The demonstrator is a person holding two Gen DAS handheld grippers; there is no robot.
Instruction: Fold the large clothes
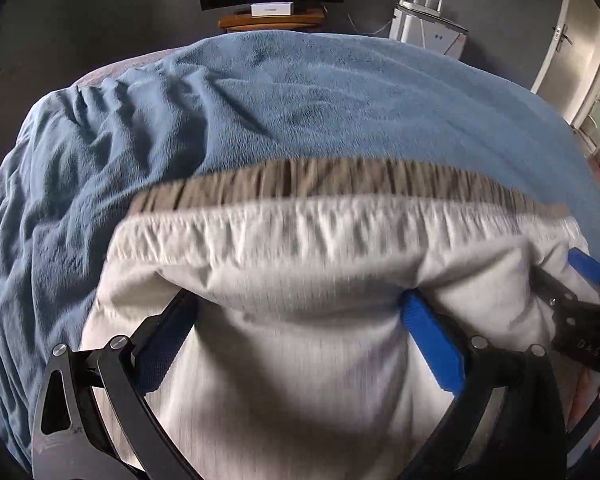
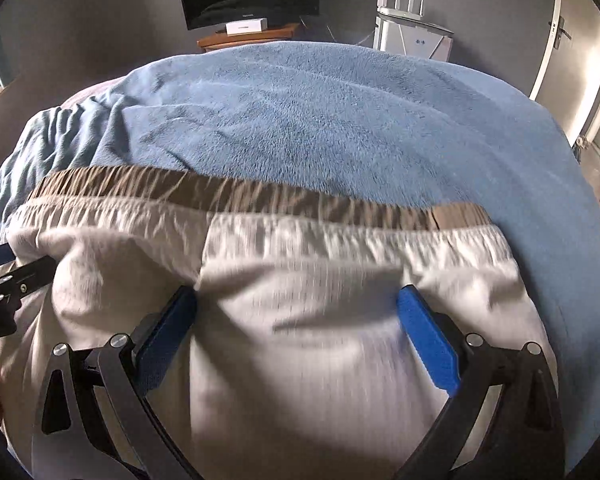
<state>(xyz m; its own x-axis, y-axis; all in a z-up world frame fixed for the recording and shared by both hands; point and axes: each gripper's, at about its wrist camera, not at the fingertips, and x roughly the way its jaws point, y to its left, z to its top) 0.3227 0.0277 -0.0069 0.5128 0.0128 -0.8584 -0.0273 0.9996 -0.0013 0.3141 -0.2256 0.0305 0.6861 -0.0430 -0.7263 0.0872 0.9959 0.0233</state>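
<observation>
Jaws on both the left gripper [image 1: 300, 320] and right gripper [image 2: 298, 316] are standing apart, with white garment [image 1: 300, 360] bulging between them rather than being pinched; its elastic waistband [image 2: 260, 200] is lying just ahead on the blue blanket [image 2: 320, 120] covering the bed, probably being spread flat for folding.
</observation>
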